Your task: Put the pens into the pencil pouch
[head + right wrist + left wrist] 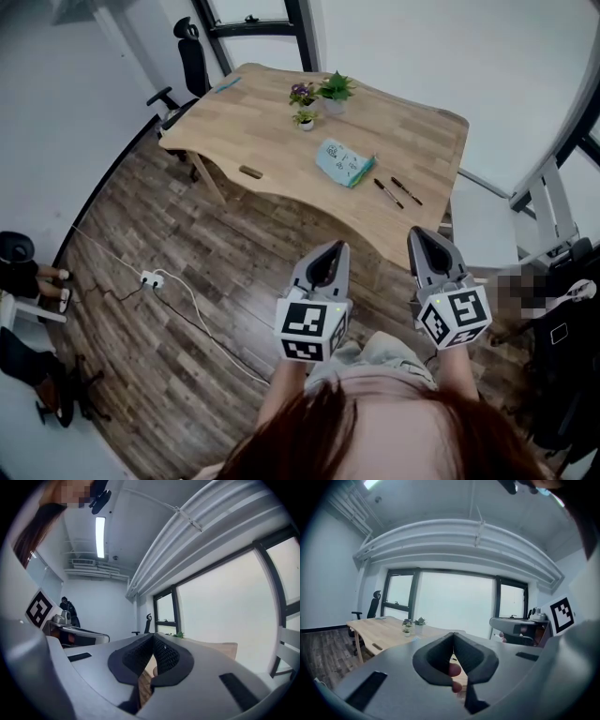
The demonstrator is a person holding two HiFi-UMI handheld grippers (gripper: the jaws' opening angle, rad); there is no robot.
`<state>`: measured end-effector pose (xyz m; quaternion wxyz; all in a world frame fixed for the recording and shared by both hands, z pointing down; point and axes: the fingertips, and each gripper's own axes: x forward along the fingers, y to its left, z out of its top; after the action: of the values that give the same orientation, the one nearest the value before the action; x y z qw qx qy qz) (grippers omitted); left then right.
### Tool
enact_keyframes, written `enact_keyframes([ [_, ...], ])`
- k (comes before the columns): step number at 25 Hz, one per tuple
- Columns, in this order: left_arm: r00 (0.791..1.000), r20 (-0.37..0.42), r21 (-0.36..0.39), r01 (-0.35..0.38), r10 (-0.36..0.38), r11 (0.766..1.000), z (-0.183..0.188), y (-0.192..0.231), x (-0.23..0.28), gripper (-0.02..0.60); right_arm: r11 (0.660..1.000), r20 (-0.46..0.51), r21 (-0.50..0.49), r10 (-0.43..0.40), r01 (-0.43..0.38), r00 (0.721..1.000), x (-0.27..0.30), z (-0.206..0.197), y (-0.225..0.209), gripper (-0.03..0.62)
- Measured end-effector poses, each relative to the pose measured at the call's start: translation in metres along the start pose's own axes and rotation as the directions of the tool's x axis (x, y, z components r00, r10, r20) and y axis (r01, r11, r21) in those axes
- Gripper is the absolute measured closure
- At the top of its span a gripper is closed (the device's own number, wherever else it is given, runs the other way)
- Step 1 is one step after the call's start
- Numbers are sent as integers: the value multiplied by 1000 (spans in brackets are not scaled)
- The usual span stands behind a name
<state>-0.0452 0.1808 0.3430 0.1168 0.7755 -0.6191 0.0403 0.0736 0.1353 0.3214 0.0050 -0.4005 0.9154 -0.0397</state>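
A teal pencil pouch point(344, 161) lies flat on the wooden table point(272, 122), right of its middle. Two dark pens point(388, 193) point(406, 190) lie side by side just right of the pouch, near the table's front edge. Both grippers hang in the air over the floor, well short of the table. The left gripper point(328, 249) point(453, 635) has its jaws pressed together with nothing between them. The right gripper point(427, 236) point(153, 638) also stands shut and empty, pointing toward the table's right end.
Three small potted plants point(319, 97) stand at the back of the table, and a small dark object point(250, 172) lies near its front left. An office chair point(187, 66) stands at the far left. A power strip point(150, 277) with a white cable lies on the wooden floor.
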Motion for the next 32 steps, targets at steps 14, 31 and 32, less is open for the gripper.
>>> enact_keyframes([
  [14, 999, -32, -20, 16, -16, 1000, -5, 19, 60, 580, 999, -22, -31, -22, 22, 999, 47, -8, -42, 595],
  [31, 995, -96, -17, 28, -29, 999, -2, 50, 184, 578, 993, -214, -110, 15, -39, 977, 132, -29, -129, 594],
  [32, 995, -97, -21, 19, -21, 1000, -2, 53, 190, 578, 992, -227, -115, 21, -48, 974, 137, -30, -133, 594],
])
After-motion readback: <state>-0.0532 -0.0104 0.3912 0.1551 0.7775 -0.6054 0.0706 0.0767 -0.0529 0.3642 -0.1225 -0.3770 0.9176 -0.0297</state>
